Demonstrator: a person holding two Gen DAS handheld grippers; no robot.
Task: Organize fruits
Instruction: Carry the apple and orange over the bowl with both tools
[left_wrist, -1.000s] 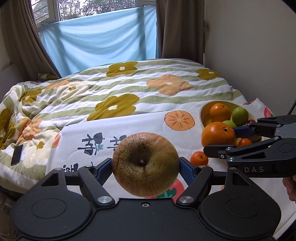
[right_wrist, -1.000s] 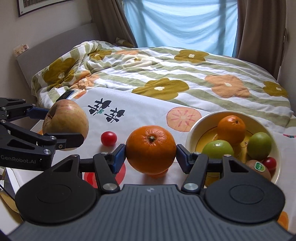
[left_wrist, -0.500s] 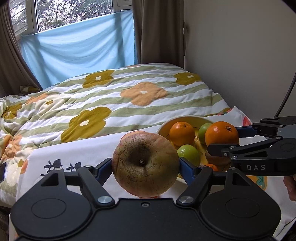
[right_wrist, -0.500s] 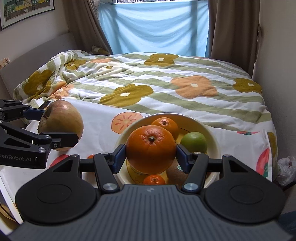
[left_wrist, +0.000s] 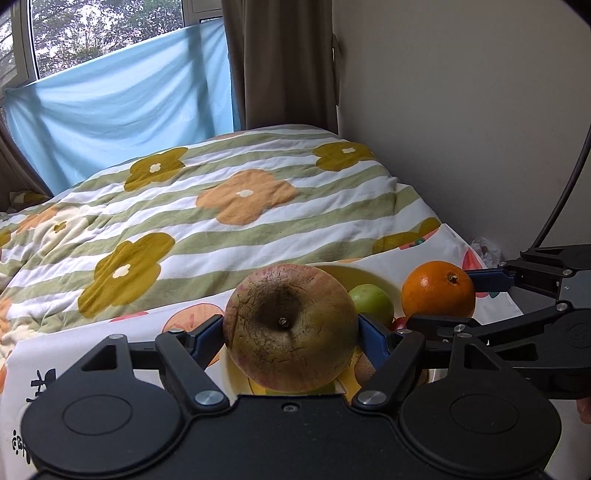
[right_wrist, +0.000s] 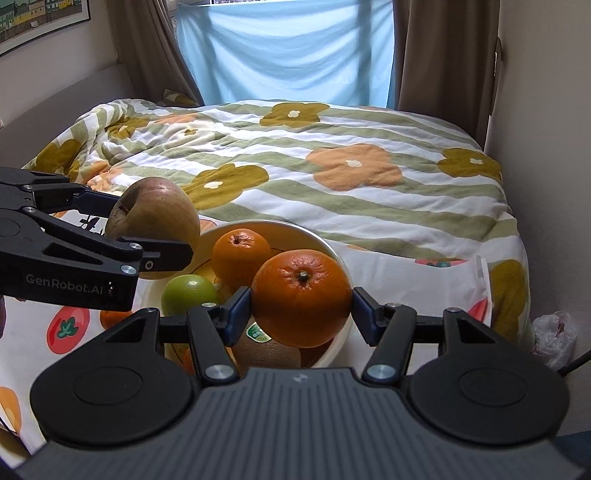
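My left gripper (left_wrist: 291, 330) is shut on a large brownish apple (left_wrist: 290, 325), held above the near left part of the pale yellow bowl (right_wrist: 325, 242). The apple also shows in the right wrist view (right_wrist: 155, 218). My right gripper (right_wrist: 301, 301) is shut on a big orange (right_wrist: 301, 297), held over the bowl's right side; it also shows in the left wrist view (left_wrist: 437, 293). In the bowl lie a smaller orange (right_wrist: 240, 254), a green fruit (right_wrist: 188, 295) and a kiwi with a sticker (right_wrist: 269, 350).
The bowl stands on a fruit-print cloth (right_wrist: 66, 328) at the foot of a bed with a flowered quilt (right_wrist: 332, 170). A small orange fruit (right_wrist: 112, 317) lies on the cloth left of the bowl. A wall (left_wrist: 461, 110) is close on the right.
Both grippers have carried their fruit rightward and forward to the bowl. The apple now hangs over the bowl's left part, the orange over its right side. Both grips are unchanged.
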